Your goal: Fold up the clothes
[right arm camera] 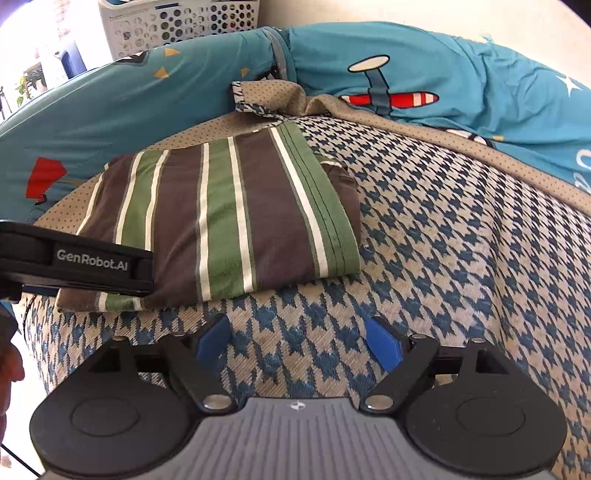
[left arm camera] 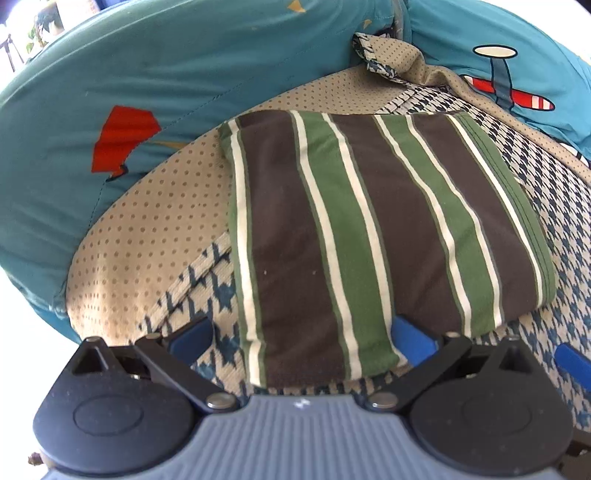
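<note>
1. Left wrist view.
   - Striped garment (left arm camera: 369, 236): brown, green and white stripes, lying as a compact rectangle on the houndstooth cover (left arm camera: 565, 258). Judged folded, or nearly so.
   - Left gripper (left arm camera: 299, 338): blue fingers (left arm camera: 412, 338) spread wide. The garment's near edge lies between them, draped over the right-hand finger. Nothing is pinched.
   - Dotted beige fabric (left arm camera: 147, 236): the turned-back underside of the cover, to the left of the garment and behind it.
   - Teal cushions (left arm camera: 184, 66) with an aeroplane print: they ring the far side.

2. Right wrist view.
   - Striped garment (right arm camera: 229, 218): a flat layered stack ahead and to the left, edges roughly aligned. A brown bulge (right arm camera: 343, 192) sticks out at its far right side, possibly a tucked sleeve; this may want tidying.
   - Right gripper (right arm camera: 299, 341): fingers spread apart over bare houndstooth cover (right arm camera: 443, 258), holding nothing, near the garment but apart from it.
   - Left gripper (right arm camera: 92, 264): its black body is seen side-on at the garment's near left corner.
   - White perforated basket (right arm camera: 177, 22): behind the cushions.

3. Progress, as judged: the main folds appear done. What remains is a final smoothing or setting the garment aside.
</note>
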Demonstrator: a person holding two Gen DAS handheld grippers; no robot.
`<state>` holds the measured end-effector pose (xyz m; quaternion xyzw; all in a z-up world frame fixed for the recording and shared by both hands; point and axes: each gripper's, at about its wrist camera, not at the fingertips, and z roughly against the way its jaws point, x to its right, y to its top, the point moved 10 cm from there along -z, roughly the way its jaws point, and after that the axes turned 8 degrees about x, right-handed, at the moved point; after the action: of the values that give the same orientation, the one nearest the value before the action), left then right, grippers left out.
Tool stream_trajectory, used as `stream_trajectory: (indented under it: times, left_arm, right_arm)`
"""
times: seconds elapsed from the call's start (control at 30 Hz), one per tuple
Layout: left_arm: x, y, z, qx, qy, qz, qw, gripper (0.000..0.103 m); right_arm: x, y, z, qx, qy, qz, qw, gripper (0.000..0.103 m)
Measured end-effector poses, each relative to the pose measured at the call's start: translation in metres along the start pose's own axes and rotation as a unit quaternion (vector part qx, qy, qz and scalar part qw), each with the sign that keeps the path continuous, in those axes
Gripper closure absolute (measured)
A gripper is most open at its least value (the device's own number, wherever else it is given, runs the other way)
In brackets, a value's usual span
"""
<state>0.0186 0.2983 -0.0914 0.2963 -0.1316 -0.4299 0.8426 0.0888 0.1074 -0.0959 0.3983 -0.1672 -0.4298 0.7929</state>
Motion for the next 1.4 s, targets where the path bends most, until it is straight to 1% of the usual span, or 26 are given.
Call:
stream_trajectory:
  times: [0.13, 0.2, 0.23, 0.3, 0.37, 0.53, 0.63, 0.8, 0.9, 1.07, 1.2, 1.4]
  left_arm:
    - [-0.006, -0.004, 0.009, -0.010, -0.003, 0.043, 0.9990, 0.000]
    - [-0.010, -0.002, 0.018, 0.006, -0.008, 0.066, 0.9978, 0.000]
    - [-0.012, 0.000, 0.025, 0.022, -0.008, 0.075, 0.9969, 0.000]
    - [-0.014, 0.004, 0.037, 0.048, -0.004, 0.083, 0.9954, 0.000]
    - [-0.015, 0.006, 0.047, 0.064, 0.000, 0.089, 0.9940, 0.000]
    - [-0.012, 0.009, 0.064, 0.079, -0.016, 0.131, 0.9882, 0.000]
    - [-0.005, 0.008, 0.072, 0.078, -0.019, 0.128, 0.9885, 0.000]
    - [0.006, 0.003, 0.090, 0.071, -0.048, 0.148, 0.9854, 0.000]
    - [0.012, 0.000, 0.103, 0.071, -0.057, 0.144, 0.9854, 0.000]
    - [0.013, -0.003, 0.125, 0.085, -0.049, 0.118, 0.9882, 0.000]
    - [0.010, -0.010, 0.140, 0.102, -0.030, 0.100, 0.9893, 0.000]
    - [0.012, -0.020, 0.156, 0.119, -0.025, 0.081, 0.9893, 0.000]
  right_arm:
    - [0.010, -0.002, 0.011, -0.028, -0.003, -0.056, 0.998, 0.022]
    - [0.015, -0.003, 0.017, -0.048, -0.002, -0.091, 0.995, 0.021]
    - [0.018, -0.003, 0.020, -0.059, -0.003, -0.106, 0.993, 0.019]
    - [0.025, -0.003, 0.026, -0.074, -0.012, -0.119, 0.990, 0.019]
    - [0.031, 0.000, 0.034, -0.071, -0.016, -0.123, 0.990, 0.019]
    - [0.038, 0.010, 0.055, -0.052, -0.021, -0.104, 0.993, 0.016]
    - [0.038, 0.014, 0.066, -0.046, -0.026, -0.080, 0.995, 0.014]
    - [0.035, 0.015, 0.080, -0.040, -0.029, -0.050, 0.998, 0.011]
    - [0.035, 0.017, 0.087, -0.035, -0.031, -0.039, 0.998, 0.011]
    - [0.033, 0.020, 0.097, -0.022, -0.026, -0.031, 0.999, 0.010]
    - [0.029, 0.021, 0.106, -0.018, -0.011, -0.041, 0.999, 0.010]
    - [0.025, 0.018, 0.117, -0.015, -0.016, -0.039, 0.999, 0.009]
